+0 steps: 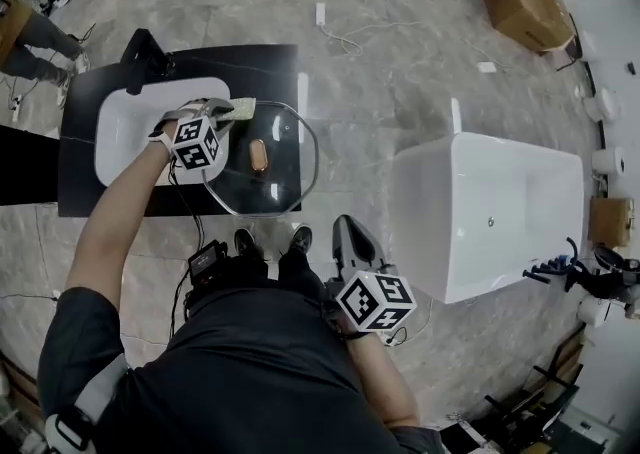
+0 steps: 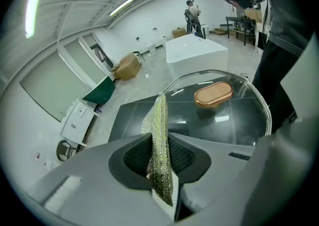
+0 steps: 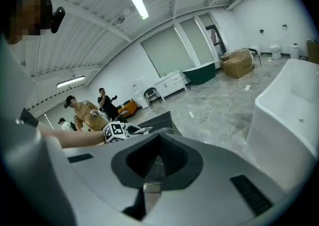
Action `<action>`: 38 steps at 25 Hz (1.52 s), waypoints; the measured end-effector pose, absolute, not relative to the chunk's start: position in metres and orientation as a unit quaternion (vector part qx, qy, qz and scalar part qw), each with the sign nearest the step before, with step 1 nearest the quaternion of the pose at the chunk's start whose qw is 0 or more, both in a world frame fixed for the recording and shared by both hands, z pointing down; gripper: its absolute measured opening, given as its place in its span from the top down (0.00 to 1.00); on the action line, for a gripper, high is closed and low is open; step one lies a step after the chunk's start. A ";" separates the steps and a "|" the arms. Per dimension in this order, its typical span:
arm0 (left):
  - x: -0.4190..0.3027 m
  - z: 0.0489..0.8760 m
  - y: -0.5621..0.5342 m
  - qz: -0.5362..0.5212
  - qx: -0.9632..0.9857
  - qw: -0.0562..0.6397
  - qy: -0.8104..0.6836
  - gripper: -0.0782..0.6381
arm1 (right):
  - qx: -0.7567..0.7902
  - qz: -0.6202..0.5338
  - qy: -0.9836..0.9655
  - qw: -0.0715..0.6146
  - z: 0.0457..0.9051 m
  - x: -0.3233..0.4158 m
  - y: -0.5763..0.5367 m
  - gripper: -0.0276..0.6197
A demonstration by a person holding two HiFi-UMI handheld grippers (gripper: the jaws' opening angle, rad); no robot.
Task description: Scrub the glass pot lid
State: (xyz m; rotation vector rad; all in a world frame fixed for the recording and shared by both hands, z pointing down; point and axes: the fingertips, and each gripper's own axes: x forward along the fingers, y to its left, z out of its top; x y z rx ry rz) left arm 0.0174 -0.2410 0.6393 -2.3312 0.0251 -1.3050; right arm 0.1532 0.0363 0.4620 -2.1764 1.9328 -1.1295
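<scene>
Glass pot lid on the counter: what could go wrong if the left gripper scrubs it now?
1. The glass pot lid juts past the right edge of the black counter. The right gripper is far from it, shut and empty. A push could slide the lid off onto the floor.
2. The left gripper pinches the scrub pad edge-on, so the pad may fold or slip out under pressure.

No text, label, brand, number or sign can be read in any view
</scene>
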 end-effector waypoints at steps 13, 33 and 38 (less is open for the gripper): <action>0.010 0.664 -0.190 -0.488 -0.841 0.225 -0.068 0.79 | -0.697 -0.386 0.604 0.021 0.469 0.155 0.038 0.95; -0.033 0.664 -0.055 -0.487 -0.843 0.225 -0.035 0.79 | -0.608 -0.391 0.691 -0.008 0.471 0.110 0.004 0.95; -0.039 0.668 -0.023 -0.490 -0.843 0.217 -0.047 0.79 | -0.591 -0.394 0.704 -0.014 0.472 0.103 0.001 0.95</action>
